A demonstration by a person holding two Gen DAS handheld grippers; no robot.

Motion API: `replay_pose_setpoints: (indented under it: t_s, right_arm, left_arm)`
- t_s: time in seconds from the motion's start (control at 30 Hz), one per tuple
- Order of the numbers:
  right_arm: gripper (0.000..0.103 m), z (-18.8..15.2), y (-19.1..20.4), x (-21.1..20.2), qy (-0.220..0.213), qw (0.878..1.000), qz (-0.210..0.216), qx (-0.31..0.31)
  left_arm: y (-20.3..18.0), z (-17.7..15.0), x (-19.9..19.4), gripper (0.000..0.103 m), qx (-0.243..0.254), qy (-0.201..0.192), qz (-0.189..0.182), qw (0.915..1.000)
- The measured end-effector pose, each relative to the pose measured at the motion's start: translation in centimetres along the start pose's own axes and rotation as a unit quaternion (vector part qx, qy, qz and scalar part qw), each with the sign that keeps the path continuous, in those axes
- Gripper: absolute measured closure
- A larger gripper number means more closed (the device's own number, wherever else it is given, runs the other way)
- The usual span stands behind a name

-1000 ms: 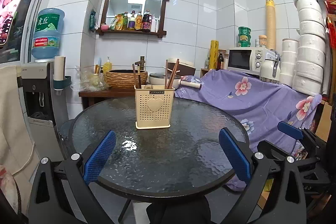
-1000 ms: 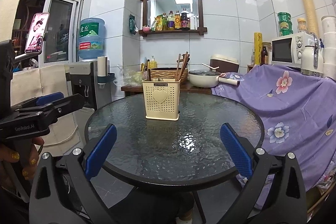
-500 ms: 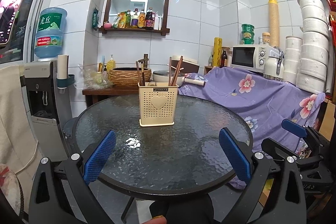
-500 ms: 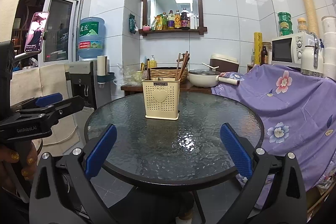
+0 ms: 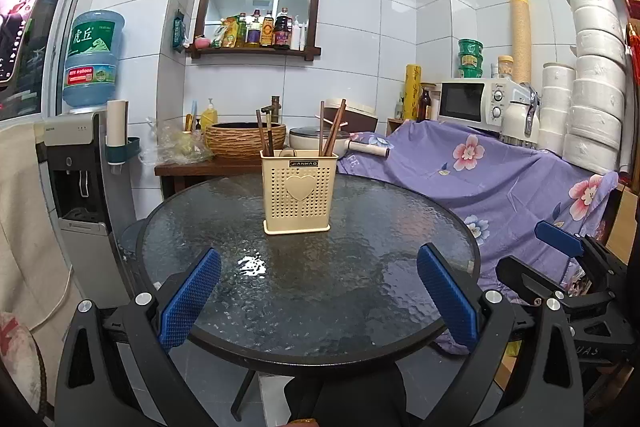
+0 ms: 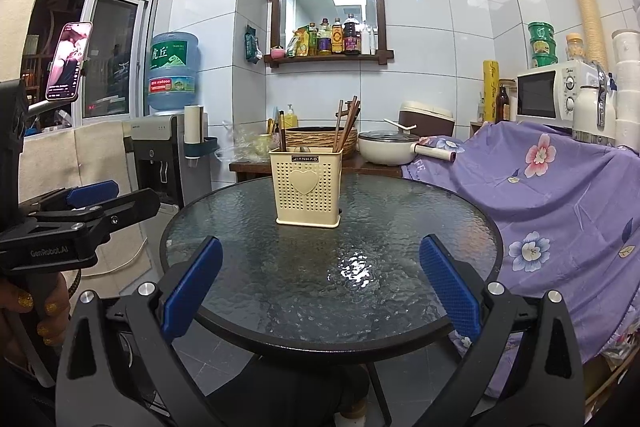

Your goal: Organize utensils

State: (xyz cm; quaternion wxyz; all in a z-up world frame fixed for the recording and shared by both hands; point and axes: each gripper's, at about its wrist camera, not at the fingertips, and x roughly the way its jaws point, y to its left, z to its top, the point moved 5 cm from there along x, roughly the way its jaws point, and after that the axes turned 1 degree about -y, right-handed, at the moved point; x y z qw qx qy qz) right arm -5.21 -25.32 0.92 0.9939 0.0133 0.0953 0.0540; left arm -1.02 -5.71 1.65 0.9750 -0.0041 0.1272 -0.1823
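Two grippers are hovering at the near edge of a round table (image 5: pixel 400 307), whose top is rippled, pebbled glass set in a dark rim, catching a bright glare patch. The left gripper (image 5: pixel 318 293) is standing wide, nothing between its blue, fine-gridded rubber pads (image 5: pixel 188 299); its black arms are angular plastic with silver bolt heads. The right gripper (image 6: pixel 320 285) is spread equally wide and is also holding nothing, its pads (image 6: pixel 450 285) showing the same diamond-knurled blue texture. In the right wrist view the left gripper is showing side-on at far left, gripped by a hand (image 6: pixel 28 311) with glittery gold nails.

The utensil holder (image 5: pixel 298 193) is sitting upright toward the far middle of the table, well apart from both grippers. It is a boxy, cream plastic caddy, its walls perforated with small holes, a raised heart on the front and a dark label strip at the rim. Brown wooden chopsticks (image 5: pixel 334 127) are leaning in its right side; darker sticks (image 5: pixel 264 137) are standing at its left. A rounded metal end is peeking just over the rim; what utensil it is, I cannot tell.

Right of the table, a purple floral cloth (image 5: pixel 500 183) is draping in soft folds. Beyond, a woven basket-textured basin (image 5: pixel 244 141) is resting on a wooden side table.
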Motion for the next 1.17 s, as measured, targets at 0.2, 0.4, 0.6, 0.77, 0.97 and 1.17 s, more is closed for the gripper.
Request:
replay_pose_setpoints:
  t_s: [0.2, 0.4, 0.6, 0.77, 0.97, 1.17]
  right_arm:
    - [0.006, -0.06, -0.07, 0.06, 0.001, 1.000, 0.000, 0.001]
    - [0.006, -0.16, -0.04, 0.07, 0.002, 1.000, 0.001, 0.000]
    - [0.006, -0.20, -0.06, 0.07, 0.003, 1.000, 0.002, 0.000]
    - [0.006, -0.18, -0.19, 0.15, 0.003, 1.000, 0.002, 0.000]
    - [0.006, -0.23, -0.25, 0.24, 0.006, 1.000, 0.002, 0.003]
    - [0.006, -0.22, -0.17, 0.24, 0.006, 1.000, 0.002, 0.003]
  left_arm:
    - [-0.11, -0.14, 0.03, 0.006, 0.004, 0.004, 0.001, 1.0000]
    - [-0.17, -0.19, 0.03, 0.006, 0.008, 0.005, 0.004, 0.9999]
    - [-0.18, -0.18, 0.05, 0.006, 0.007, 0.008, 0.001, 0.9999]
    - [-0.03, -0.16, 0.00, 0.006, 0.005, 0.008, 0.004, 0.9999]
    - [-0.03, -0.12, 0.19, 0.006, 0.007, 0.013, 0.011, 0.9998]
    - [0.16, -0.14, 0.11, 0.006, 0.003, 0.013, 0.010, 0.9999]
